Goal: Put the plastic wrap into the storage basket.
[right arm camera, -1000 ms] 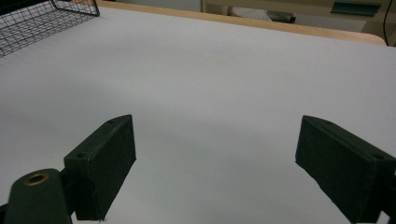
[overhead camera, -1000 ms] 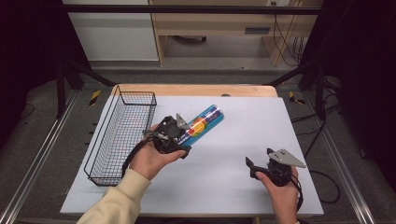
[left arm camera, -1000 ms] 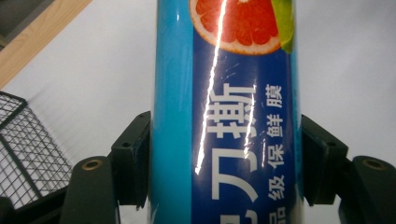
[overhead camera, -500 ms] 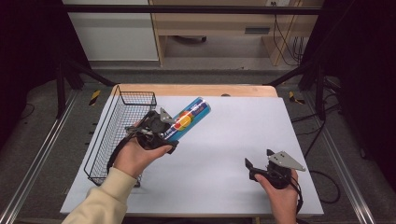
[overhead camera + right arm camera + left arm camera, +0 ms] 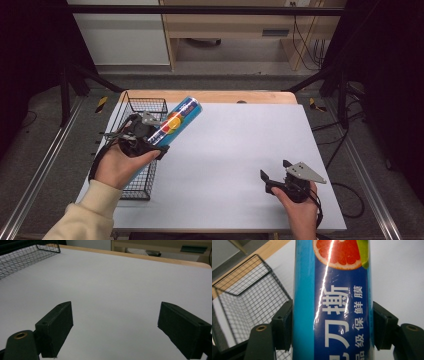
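The left tool (image 5: pixel 150 134) is gripping the blue tube (image 5: pixel 177 119) aloft over the basket (image 5: pixel 129 106) rim, so I'm guessing only the drop is remaining, while the right tool (image 5: pixel 279 176) is idling wide on the tabletop (image 5: pixel 240 140).

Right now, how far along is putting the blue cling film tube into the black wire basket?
Done: the left gripper is clamped on the blue cling film tube and has it lifted. In hand: the tube hangs over the black wire basket's right edge. Left: lowering and releasing it. The right gripper rests open and empty.
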